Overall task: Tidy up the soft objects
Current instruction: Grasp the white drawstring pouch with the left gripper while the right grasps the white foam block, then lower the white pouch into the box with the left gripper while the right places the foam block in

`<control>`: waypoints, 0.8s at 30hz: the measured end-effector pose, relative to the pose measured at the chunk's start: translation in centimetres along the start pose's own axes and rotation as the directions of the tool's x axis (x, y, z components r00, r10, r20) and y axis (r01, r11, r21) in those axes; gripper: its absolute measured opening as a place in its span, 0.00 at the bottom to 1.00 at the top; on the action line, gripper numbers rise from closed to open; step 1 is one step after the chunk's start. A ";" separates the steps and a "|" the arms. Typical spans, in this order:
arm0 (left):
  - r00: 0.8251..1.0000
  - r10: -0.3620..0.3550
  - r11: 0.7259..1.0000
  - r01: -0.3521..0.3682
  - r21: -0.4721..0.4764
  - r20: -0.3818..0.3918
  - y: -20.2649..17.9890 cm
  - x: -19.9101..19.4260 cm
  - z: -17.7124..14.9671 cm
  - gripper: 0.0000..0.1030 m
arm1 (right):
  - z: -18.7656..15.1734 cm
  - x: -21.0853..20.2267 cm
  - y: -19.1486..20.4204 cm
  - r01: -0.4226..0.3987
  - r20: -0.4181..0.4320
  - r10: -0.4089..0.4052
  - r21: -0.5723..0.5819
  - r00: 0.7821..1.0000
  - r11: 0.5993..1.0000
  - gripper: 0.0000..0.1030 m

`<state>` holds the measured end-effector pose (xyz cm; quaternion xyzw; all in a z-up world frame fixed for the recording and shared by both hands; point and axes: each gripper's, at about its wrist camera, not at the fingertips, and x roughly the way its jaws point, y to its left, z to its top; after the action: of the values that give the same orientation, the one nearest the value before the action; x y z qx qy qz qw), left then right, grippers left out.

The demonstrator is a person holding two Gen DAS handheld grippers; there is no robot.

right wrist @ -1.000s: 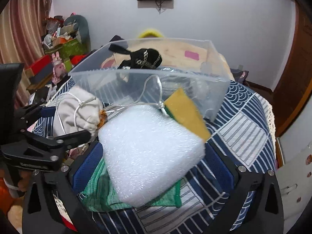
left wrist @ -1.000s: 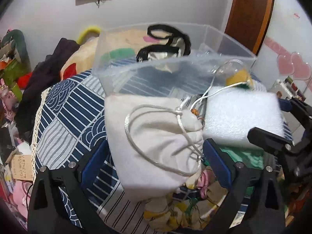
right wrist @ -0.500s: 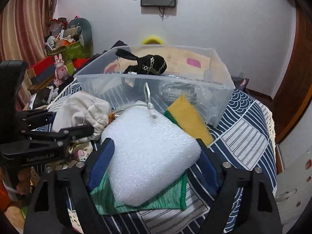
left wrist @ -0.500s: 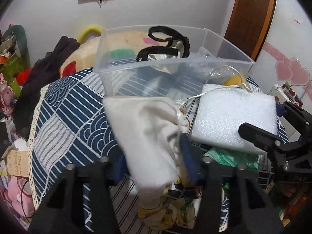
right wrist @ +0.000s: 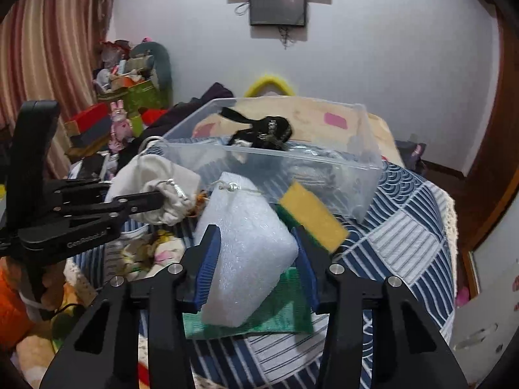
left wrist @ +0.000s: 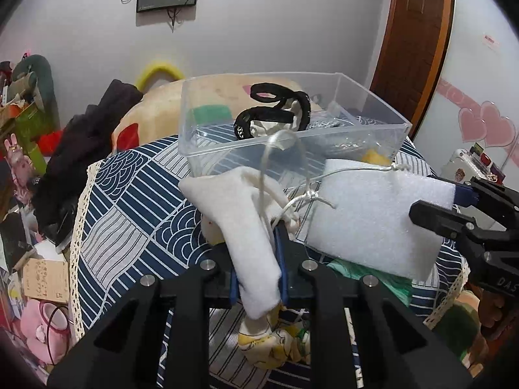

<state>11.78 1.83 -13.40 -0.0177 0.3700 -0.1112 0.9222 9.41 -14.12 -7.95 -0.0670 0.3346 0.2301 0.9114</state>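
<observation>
Your counter, draped in a navy-and-white patterned cloth with a lace edge, fills the middle of both views. On it at 12 o'clock stands the clear rectangular plastic bin, which already holds a black strappy item over something pale. In the right wrist view, the white foam block sits at the centre, tilted up off the counter, and the blue-padded fingers of your right gripper have just been closing and now press on its two sides; it is clamped. A silvery cord crosses the block's top edge. Under the block at 6 o'clock lies a green mesh cloth, and at 2 o'clock from the block a yellow sponge with a green scouring layer leans against the bin's front wall. In the left wrist view, the cream fabric drawstring pouch stands at the centre, just in front of the bin and beside the foam block at 3 o'clock. The fingers of your left gripper have just been closing and are pinched tight on the pouch's lower part, with its silvery drawstring looping up toward the bin. A crumpled yellow-printed cloth lies on the counter at 6 o'clock, below the pouch.
</observation>
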 end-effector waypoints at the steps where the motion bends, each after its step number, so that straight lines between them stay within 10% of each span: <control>1: 1.000 0.001 1.000 -0.001 0.002 0.002 -0.1 -0.1 0.0 0.18 | 0.0 0.2 0.2 -0.023 -0.009 0.023 0.000 1.000 1.000 0.39; 10: 1.000 0.003 0.999 -0.002 0.041 -0.021 -1.3 0.2 -0.9 0.18 | -0.2 3.4 2.2 -0.078 -0.084 0.078 -0.002 0.993 0.997 0.27; 24: 0.996 0.035 0.998 -0.039 0.052 0.077 -1.4 -3.2 0.9 0.16 | 1.9 -0.8 1.2 -0.001 0.078 -0.002 0.043 0.997 0.999 0.27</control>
<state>9.88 1.12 -10.38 0.0098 0.3316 -0.1031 0.9377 9.37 -12.83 -5.91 -0.0386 0.3034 0.2251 0.9251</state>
